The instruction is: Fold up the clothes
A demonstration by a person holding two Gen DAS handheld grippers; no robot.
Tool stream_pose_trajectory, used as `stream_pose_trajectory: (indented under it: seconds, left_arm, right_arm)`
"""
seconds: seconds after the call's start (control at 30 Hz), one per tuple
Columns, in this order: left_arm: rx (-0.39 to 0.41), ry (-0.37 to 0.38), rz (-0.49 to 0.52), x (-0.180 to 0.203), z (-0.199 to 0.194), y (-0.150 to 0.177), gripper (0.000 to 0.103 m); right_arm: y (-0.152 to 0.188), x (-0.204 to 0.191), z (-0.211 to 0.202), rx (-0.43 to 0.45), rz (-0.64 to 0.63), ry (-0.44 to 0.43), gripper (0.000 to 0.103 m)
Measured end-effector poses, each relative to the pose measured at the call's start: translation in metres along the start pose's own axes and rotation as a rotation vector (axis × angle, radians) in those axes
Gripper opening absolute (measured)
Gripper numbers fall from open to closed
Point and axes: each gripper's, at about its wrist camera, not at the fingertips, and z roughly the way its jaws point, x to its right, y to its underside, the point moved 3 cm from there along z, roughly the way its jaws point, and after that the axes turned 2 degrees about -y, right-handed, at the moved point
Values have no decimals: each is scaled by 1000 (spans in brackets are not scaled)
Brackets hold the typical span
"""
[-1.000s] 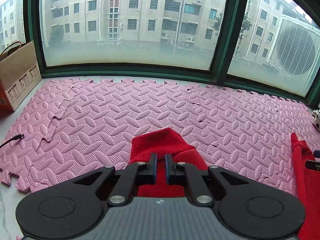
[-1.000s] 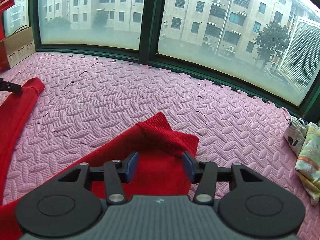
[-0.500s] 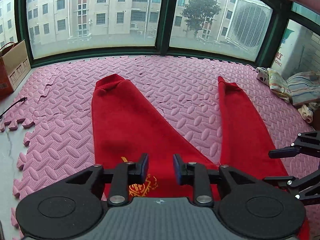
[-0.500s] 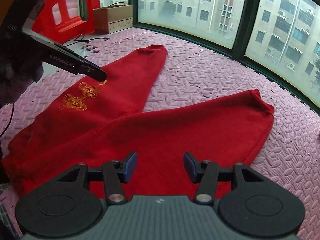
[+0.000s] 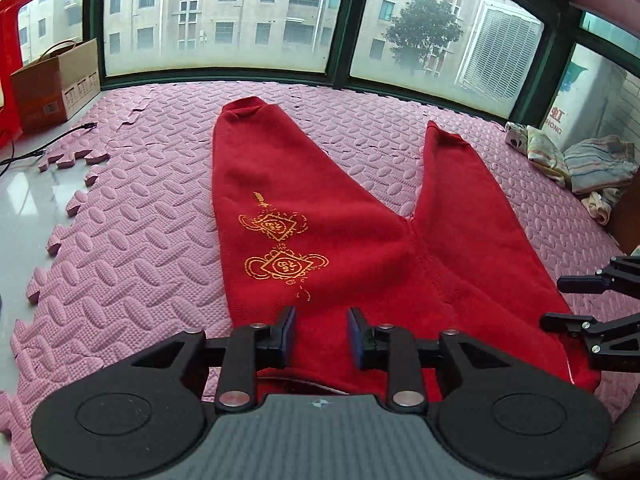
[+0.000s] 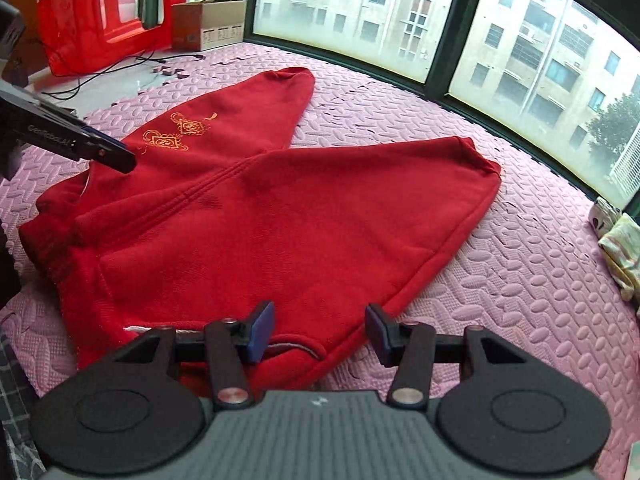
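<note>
Red trousers point(image 5: 320, 240) with gold embroidery point(image 5: 280, 248) lie flat on the pink foam mat point(image 5: 140, 260), legs spread in a V toward the window. My left gripper point(image 5: 320, 334) is open and empty above the waist end. My right gripper point(image 6: 320, 330) is open and empty over the waistband at the other side; the trousers point(image 6: 280, 216) fill its view. The right gripper's fingers point(image 5: 580, 284) show at the right edge of the left wrist view. The left gripper's finger point(image 6: 100, 152) shows at the left of the right wrist view.
A cardboard box point(image 5: 56, 84) and a red plastic object point(image 6: 108, 12) stand at the far left beyond the mat, with cables point(image 5: 48, 144) on the floor. A pile of other clothes point(image 5: 580, 164) lies at the right by the wall. Windows point(image 5: 240, 16) run along the far side.
Both grippers let go of the leg cuffs and pulled back to the waist end. The left gripper went from shut on a cuff to open. The trousers now lie spread out.
</note>
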Motion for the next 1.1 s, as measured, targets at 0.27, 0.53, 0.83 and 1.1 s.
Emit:
stream_pose_trajectory:
  seconds: [0.27, 0.53, 0.83, 1.1]
  left_arm:
    - [-22, 8, -145, -29, -15, 13, 44]
    - [-33, -16, -78, -15, -18, 31, 44]
    - [39, -47, -38, -6, -42, 21, 44]
    - [63, 117, 119, 48, -48, 22, 40]
  right_arm:
    - [-8, -13, -13, 100, 93, -54, 51]
    - [-1, -42, -8, 75, -12, -74, 52]
    - [5, -32, -25, 103, 40, -49, 53]
    - [0, -41, -29, 132, 59, -86, 54]
